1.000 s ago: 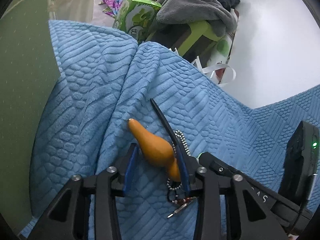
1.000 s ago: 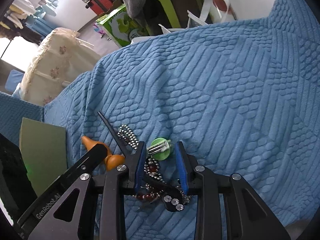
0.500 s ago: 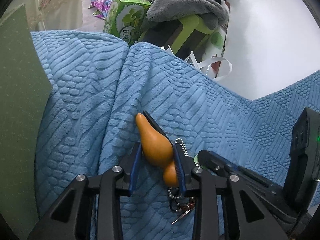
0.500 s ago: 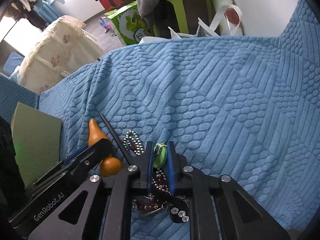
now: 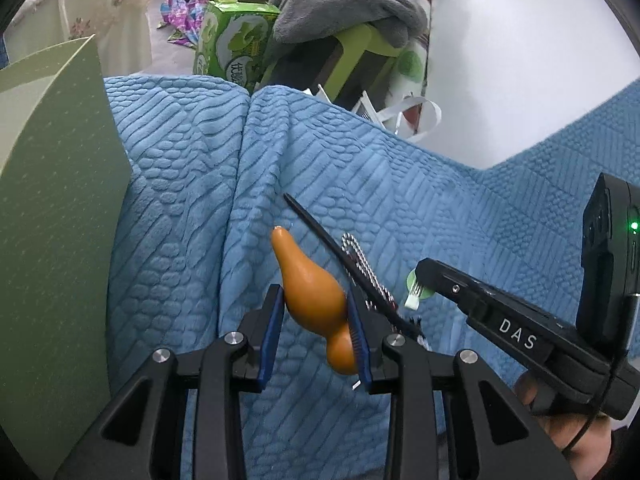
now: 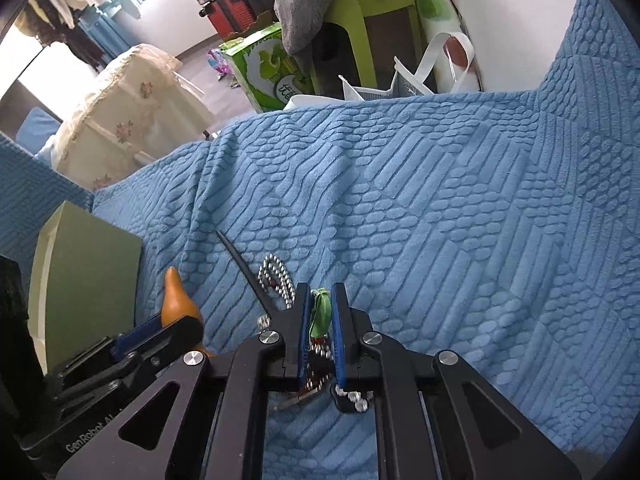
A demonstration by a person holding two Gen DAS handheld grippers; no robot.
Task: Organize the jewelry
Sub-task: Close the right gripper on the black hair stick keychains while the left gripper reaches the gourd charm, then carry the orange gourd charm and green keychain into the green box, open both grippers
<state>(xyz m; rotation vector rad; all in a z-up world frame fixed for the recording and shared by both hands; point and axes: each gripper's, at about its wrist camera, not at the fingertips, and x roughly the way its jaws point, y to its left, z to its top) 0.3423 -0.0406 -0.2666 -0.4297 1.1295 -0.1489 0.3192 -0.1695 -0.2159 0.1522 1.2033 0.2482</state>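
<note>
My left gripper (image 5: 316, 332) is shut on an orange gourd-shaped pendant (image 5: 310, 292) and holds it just above the blue blanket (image 5: 400, 184). My right gripper (image 6: 320, 320) is shut on a small green disc-shaped piece (image 6: 321, 312); the piece shows in the left wrist view (image 5: 416, 290) at the right gripper's tip. A silver ball chain (image 6: 276, 280) and a thin black stick (image 6: 244, 268) lie on the blanket between the grippers. Dark red beads and a black clasp (image 6: 348, 396) lie under the right gripper.
An olive-green box (image 5: 52, 200) stands at the left, also in the right wrist view (image 6: 88, 276). Beyond the blanket's far edge are a green carton (image 5: 236, 44), a lime stool with grey clothes (image 5: 352, 40), a white bag (image 6: 432, 68) and a cream covered piece of furniture (image 6: 132, 108).
My left gripper closed on the gourd pendant and lifted it slightly. My right gripper closed on the green piece and moved a little forward.
</note>
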